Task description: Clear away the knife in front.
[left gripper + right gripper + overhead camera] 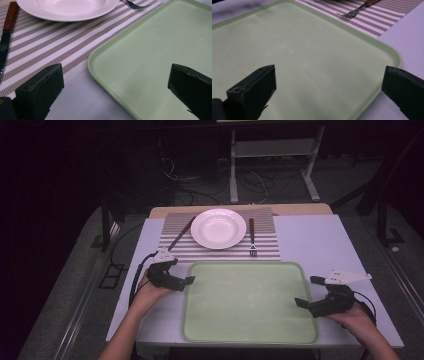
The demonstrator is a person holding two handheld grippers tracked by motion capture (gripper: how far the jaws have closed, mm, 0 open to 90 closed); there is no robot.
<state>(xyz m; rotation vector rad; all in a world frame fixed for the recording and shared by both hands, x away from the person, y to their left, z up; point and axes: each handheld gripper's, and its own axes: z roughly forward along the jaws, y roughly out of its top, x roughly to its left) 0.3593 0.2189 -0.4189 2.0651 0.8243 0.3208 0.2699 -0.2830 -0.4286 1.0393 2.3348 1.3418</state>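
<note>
Pale green rectangular plastic tray (250,302) flat on white table (310,240), between left gripper (186,280) and right gripper (306,292); jaws wide, empty, each straddling a side rim.

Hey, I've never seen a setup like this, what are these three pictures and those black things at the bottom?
A person sits at a table holding a hand-held gripper in each hand: the left hand-held gripper and the right hand-held gripper. One picture looks down from above; the other two come from cameras riding on each tool, so the black blocks are its own jaws. Both stand open, holding nothing, at either side of an empty green tray. Beyond it, a striped placemat carries a white plate, a knife and a fork.
</note>
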